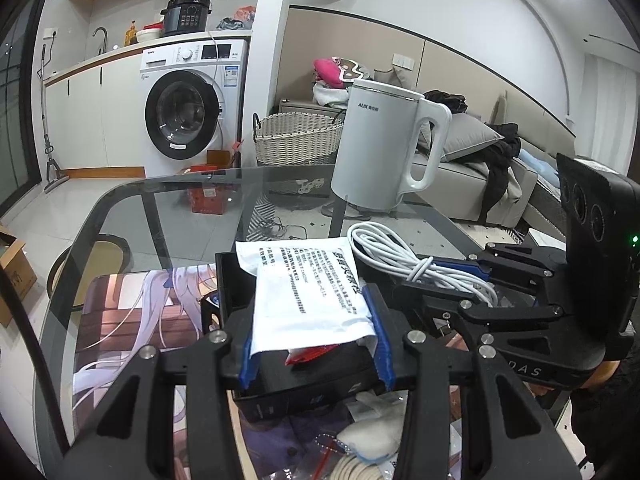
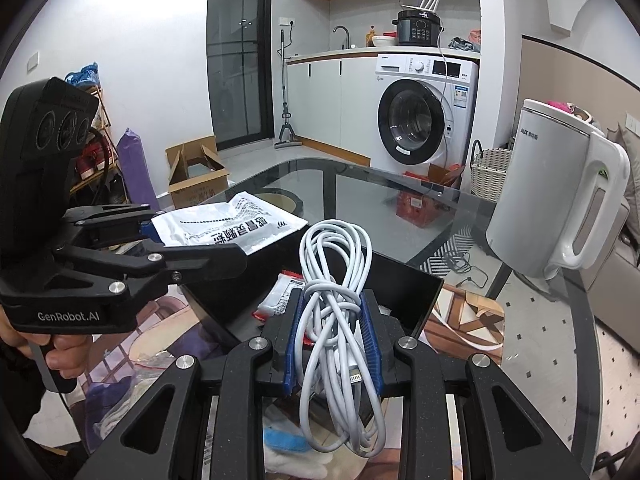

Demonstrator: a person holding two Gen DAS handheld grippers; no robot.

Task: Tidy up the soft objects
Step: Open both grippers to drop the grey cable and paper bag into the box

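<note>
Kettle (image 1: 380,148) ahead-right — glass (left) free

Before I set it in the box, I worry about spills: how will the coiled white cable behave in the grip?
The coiled white cable is probably floppy: its loops sag loose beyond the right tool. It looks light, and the wrapped middle should keep it bundled. Loose loops may snag the black box edge.

White kettle (image 1: 380,144) on glass table (image 1: 192,200)
</note>
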